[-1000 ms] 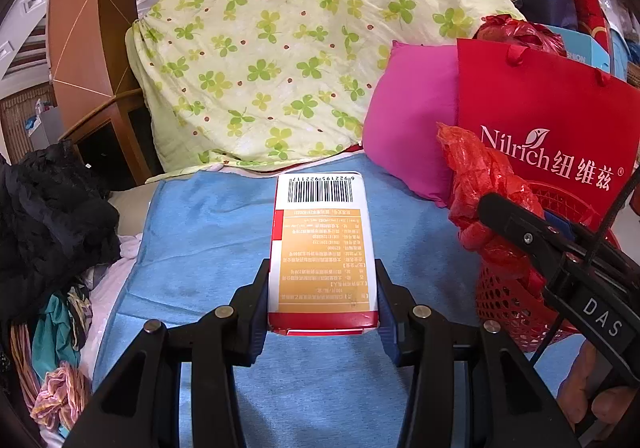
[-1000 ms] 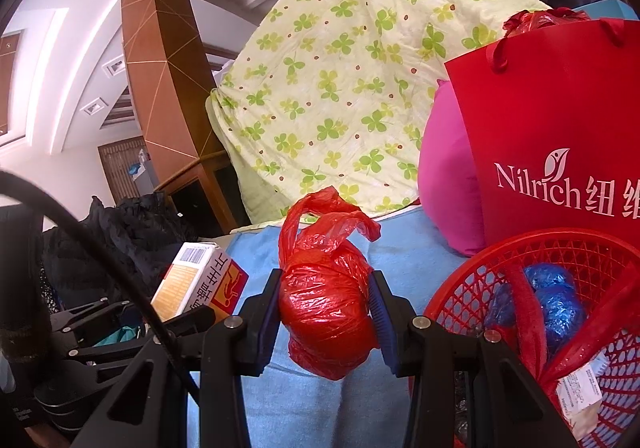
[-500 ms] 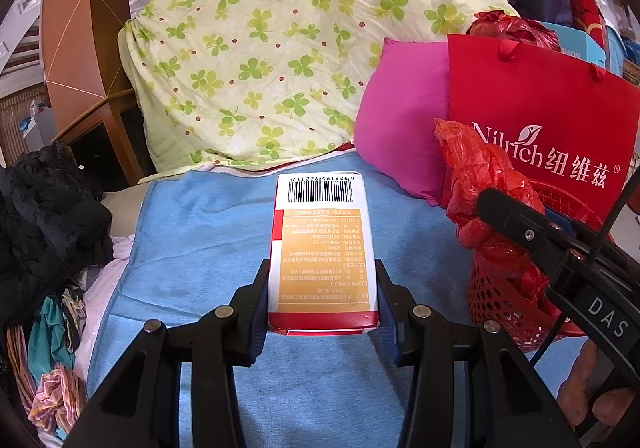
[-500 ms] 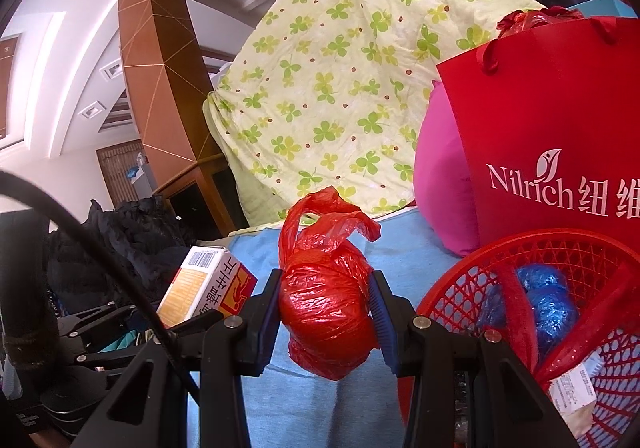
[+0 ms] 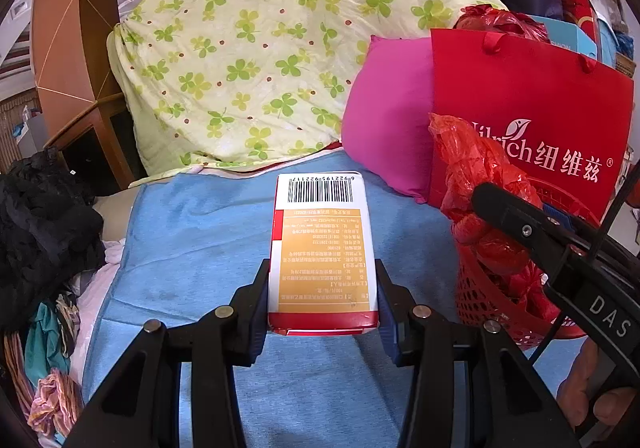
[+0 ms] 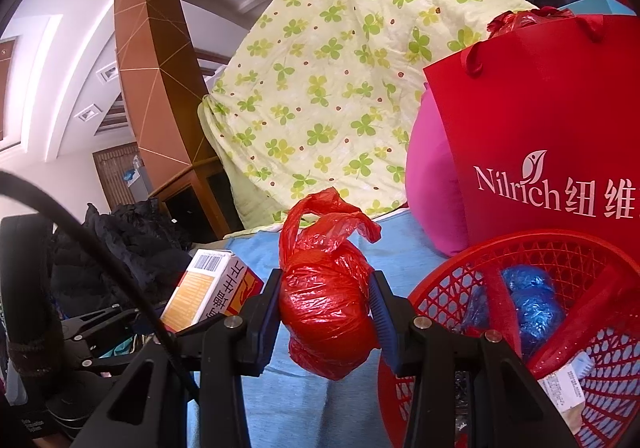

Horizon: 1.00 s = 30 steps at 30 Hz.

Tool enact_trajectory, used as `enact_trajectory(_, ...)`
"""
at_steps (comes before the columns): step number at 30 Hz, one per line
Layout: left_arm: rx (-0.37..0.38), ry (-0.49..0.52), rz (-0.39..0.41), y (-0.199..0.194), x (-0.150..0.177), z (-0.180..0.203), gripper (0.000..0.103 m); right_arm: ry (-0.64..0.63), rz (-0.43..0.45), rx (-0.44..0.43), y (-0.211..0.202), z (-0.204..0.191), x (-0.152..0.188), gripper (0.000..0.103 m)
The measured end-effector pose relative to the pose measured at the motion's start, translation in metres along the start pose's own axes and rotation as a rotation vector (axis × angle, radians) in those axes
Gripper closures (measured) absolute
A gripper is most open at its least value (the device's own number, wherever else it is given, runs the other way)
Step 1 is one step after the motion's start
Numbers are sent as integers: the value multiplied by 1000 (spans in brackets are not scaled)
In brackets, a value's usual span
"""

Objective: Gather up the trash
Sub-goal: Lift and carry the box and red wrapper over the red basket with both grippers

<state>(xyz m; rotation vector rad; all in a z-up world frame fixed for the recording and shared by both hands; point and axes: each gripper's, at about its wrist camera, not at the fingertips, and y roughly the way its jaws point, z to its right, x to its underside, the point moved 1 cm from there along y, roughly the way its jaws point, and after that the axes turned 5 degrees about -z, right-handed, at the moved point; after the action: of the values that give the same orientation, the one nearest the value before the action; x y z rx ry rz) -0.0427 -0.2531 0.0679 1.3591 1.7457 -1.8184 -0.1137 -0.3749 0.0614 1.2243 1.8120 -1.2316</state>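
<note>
While both hands sit nearly where they were a sec ago, the only real change I see is a small drift in view: in the left wrist cam the red gift bag (image 5: 532,119) and pink pillow (image 5: 384,127) have slid a bit toward centre, and in the right wrist cam the red basket (image 6: 452,288) shows a little more of its rim, so I'm edging toward it w/o having dropped anything. Left gripper (image 5: 322,304) has its jaws pinching the medicine box (image 5: 322,248) by its long sides, barcode end pointing away from me, held clear above the blue bed sheet (image 5: 192,248). Right gripper (image 6: 326,312) has its jaws squeezing the red plastic bag (image 6: 326,300), a knotted bundle w/ loose handles sticking up; it hangs just beside the basket rim, not over the opening yet. Neither grip has loosened, same pinch as before. Basket already holds blue crumpled stuff (image 6: 528,300) and a paper scrap (image 6: 564,380), so I reckon collecting is partway along. My read: two pieces of trash are in hand and neither is in yet; next I'd swing the right one over the basket and release, then bring the box across. Risk: the bag is soft, may snag on the jaws on release.
</note>
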Motion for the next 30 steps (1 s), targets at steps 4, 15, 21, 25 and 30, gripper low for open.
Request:
enact_trajectory(4, 5, 4, -2, 1, 0, 4, 55, 5, 2, 7, -2, -1, 1, 57)
enact_trajectory(15, 19, 18, -16, 8, -1, 12, 55, 16, 4, 31, -9, 6, 2, 57)
enact_trajectory(21, 25, 29, -20, 9, -2, 16, 55, 25, 4, 44, -12, 13, 1, 57)
enact_trajectory(25, 29, 40, -19, 11, -3, 19, 55, 33, 8, 49, -15, 18, 1, 57)
enact_trajectory(30, 37, 49, -21, 12, -3, 22, 55, 47, 14, 54, -18, 22, 1, 57)
